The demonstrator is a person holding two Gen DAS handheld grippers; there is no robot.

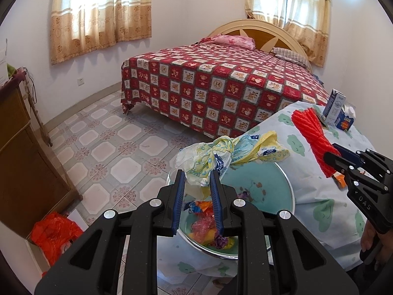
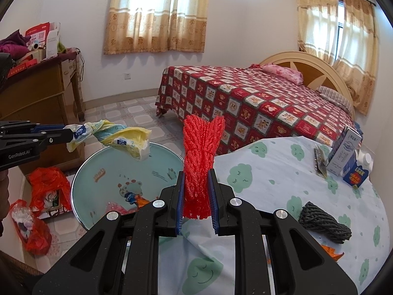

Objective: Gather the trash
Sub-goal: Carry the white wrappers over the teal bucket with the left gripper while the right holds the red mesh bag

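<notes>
Left tool [image 1: 196, 191]: clamped on twisted yellow-white plastic wrapper [image 1: 228, 152], apparently above round pale-green basin [image 1: 270, 184].
Right tool [image 2: 196, 199]: clamped on red foam-net bundle [image 2: 199, 162].

Basin [image 1: 282, 186] near rim hidden behind left gripper [image 1: 196, 191]; trash in it half covered, pieces not tellable. Table [image 2: 282, 184] right edge cut off by frame. Carton [image 2: 345, 152] print too small to read. Orange scrap [image 2: 331, 252] at table's near right edge mostly hidden behind right gripper [image 2: 196, 194]. Bags [image 2: 32, 226] on floor: contents unclear. Cabinet [image 1: 24, 152] cut off at left frame edge. Person's hand [image 1: 371, 236] mostly out of frame.
</notes>
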